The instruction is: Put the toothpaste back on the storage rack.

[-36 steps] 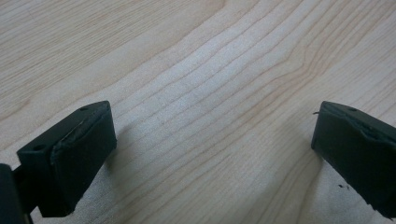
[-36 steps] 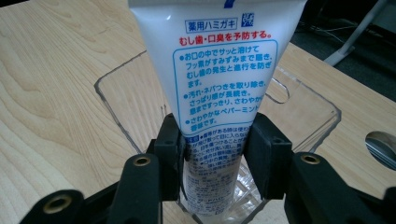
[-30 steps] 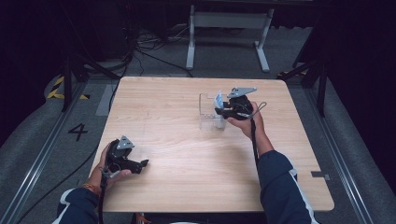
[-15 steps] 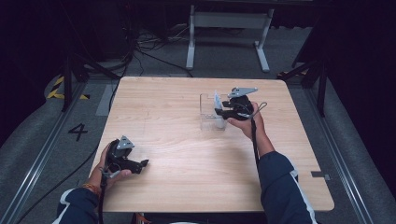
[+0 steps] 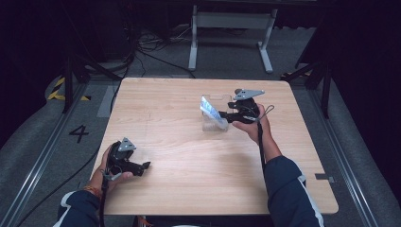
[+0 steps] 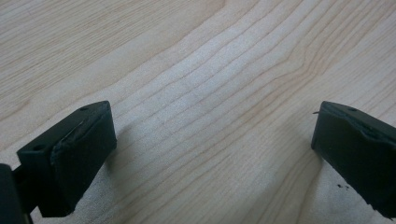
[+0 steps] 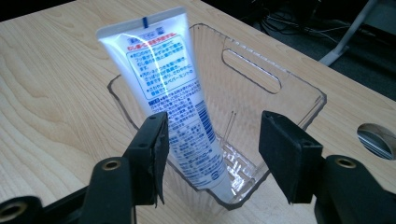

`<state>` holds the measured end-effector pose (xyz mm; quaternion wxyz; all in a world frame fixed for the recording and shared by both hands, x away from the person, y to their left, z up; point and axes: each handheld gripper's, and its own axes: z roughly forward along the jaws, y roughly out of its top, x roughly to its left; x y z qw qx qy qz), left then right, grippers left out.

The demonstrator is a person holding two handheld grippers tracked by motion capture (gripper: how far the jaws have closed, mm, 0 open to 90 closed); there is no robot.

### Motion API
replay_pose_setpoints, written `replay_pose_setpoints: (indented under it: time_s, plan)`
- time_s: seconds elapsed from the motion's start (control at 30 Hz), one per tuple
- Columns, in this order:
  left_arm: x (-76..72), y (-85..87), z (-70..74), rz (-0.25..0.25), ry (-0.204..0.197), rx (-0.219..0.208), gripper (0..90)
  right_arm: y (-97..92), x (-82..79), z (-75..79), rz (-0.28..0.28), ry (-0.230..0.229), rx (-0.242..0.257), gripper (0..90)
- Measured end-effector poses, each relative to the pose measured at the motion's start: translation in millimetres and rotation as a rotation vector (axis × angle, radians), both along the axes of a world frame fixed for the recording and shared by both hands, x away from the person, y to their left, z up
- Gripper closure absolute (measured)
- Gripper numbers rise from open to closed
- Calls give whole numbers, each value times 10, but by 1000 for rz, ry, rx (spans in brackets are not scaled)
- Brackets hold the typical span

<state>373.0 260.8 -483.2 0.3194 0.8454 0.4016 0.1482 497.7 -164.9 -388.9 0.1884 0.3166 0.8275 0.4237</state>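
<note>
Leaning in clear bin (image 7: 261,93), white tube (image 7: 173,98) sits between spread right gripper (image 7: 210,144); left gripper (image 6: 210,140) spread over bare bench (image 5: 189,189).

Dark navy sleeves (image 5: 288,189) with white trim. Orange band at left wrist (image 5: 92,191). Black grippers, left (image 5: 144,166) and right (image 5: 226,115), grey three-cornered top plates, trailing black cables.

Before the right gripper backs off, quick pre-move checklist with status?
1. Tube inside the clear bin: ok, lower end down in it, leaning on the rim.
2. Right gripper released: ok, jaws apart, one jaw close beside the tube; contact cannot tell.
3. Bin upright on the table: ok.
4. Tube stable once clear: cannot tell.
5. Left gripper out of the way: ok, open over bare wood at the near left.
</note>
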Motion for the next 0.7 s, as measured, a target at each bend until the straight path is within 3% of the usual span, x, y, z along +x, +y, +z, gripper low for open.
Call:
replay_pose_setpoints:
  time_s: [0.27, 0.7]
  plan:
    - [0, 1, 3, -1, 2, 2, 3, -6, -133, 98, 21, -42, -44, 392]
    - [0, 0, 1, 0, 1, 1, 3, -76, -308, 185, 40, -68, -98, 359]
